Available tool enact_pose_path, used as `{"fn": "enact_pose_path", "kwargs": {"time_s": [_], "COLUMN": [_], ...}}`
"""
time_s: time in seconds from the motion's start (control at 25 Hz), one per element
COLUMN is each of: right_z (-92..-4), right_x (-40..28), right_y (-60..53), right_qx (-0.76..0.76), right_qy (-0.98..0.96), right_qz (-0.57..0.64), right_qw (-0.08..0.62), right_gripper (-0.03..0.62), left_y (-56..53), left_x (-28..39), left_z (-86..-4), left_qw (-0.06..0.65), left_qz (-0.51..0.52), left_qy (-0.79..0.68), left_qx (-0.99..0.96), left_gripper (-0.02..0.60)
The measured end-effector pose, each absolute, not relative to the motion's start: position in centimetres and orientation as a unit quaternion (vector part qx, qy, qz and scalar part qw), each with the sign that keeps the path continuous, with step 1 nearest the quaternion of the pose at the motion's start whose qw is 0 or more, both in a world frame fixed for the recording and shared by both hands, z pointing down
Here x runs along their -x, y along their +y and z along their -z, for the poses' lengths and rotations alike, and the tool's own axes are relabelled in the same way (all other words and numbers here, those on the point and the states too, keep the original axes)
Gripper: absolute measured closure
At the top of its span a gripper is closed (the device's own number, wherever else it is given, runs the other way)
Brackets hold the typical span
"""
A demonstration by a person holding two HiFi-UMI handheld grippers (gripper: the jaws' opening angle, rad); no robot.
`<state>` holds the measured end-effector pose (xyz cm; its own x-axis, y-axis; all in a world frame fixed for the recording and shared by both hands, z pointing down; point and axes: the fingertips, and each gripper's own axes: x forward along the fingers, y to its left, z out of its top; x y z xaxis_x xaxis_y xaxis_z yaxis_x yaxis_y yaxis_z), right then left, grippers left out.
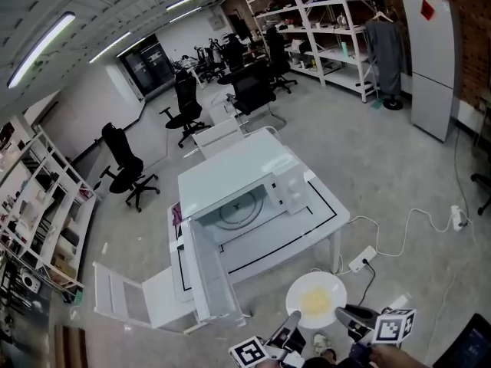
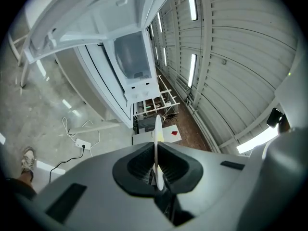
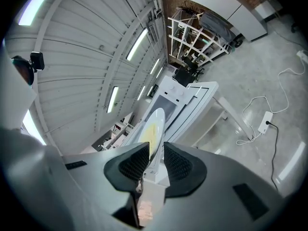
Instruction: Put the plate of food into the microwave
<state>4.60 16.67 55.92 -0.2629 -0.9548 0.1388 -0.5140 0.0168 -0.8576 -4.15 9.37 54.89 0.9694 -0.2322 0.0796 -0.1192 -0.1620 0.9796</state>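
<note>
1. The plate of food (image 1: pixel 316 300), a white dish with a yellow serving at its centre, hangs in the air at the lower right of the head view. It is near the front corner of the bench (image 1: pixel 318 205) and well apart from the oven.
2. The left gripper (image 2: pixel 157 154) is clamped on the plate's rim, which shows edge-on between its pads. The right gripper (image 3: pixel 156 150) straddles the opposite rim with its jaws parted and a gap at one pad, so it has no firm hold.
3. The microwave (image 1: pixel 238 167) sits on the white bench at mid-frame. Its door (image 1: pixel 212 273) is swung wide toward the lower left, and the glass turntable (image 1: pixel 240 210) is visible inside.
4. The step in hand looks like the carry to the cavity. With only one side clamped the plate is likely to tip. The right gripper would do well to close on the rim before travel; otherwise the left must hold the dish level alone.
5. The approach should run up-frame and left, clear of the open door's edge. It then goes straight into the opening, low enough to pass under the roof, to set down centred on the turntable.
6. A power strip (image 1: pixel 362 259) and its cable lie on the floor under the route, so footing deserves care.
</note>
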Motion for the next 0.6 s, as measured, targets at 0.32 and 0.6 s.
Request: {"fn": "enact_pose_path", "kwargs": {"time_s": [0.32,0.6], "right_z": [-56.2,-56.9], "right_x": [-7.1,-7.7], "right_y": [10.1,7.4], "right_qx": [0.541,0.529], "right_qy": [0.677,0.665], "right_qz": [0.442,0.477], "right_qw": [0.232,0.225], "right_gripper": [0.523,0.525], "left_y": [3.7,0.9], "left_x": [2.0,2.1], "left_z": [-55.2,-55.7], "left_qw": [0.638,0.619], "left_qz": [0.060,0.069], "left_qy": [-0.129,-0.147], "left_qx": [-0.757,-0.768], "left_gripper": [0.565,0.566]}}
